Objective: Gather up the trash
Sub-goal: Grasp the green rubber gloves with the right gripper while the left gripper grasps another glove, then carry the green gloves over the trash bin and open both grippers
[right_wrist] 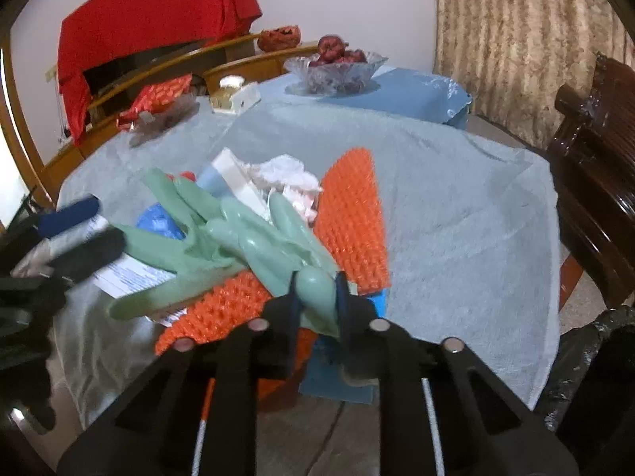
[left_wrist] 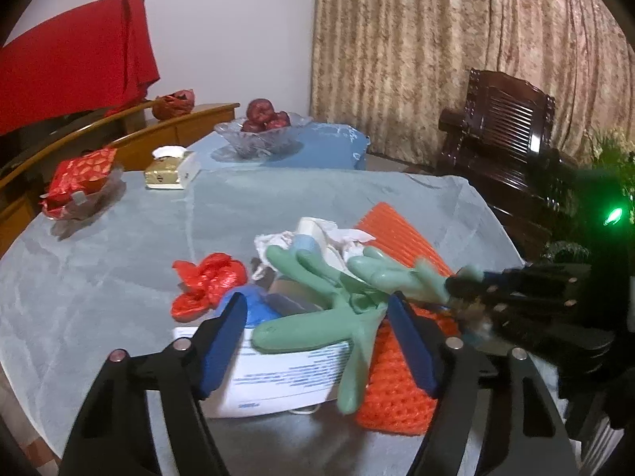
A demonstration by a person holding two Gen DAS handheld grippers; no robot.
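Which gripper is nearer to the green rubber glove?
Right. The right gripper has its fingers pinched on one end of the green rubber glove; the left gripper stands open around another part, its fingers not pressing.

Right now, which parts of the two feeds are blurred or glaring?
Left wrist view: the right gripper is motion-smeared, a green light flares at the right edge, the green gloves stay fairly sharp. Right wrist view: the left gripper is smeared; fisheye bends the table's rim.
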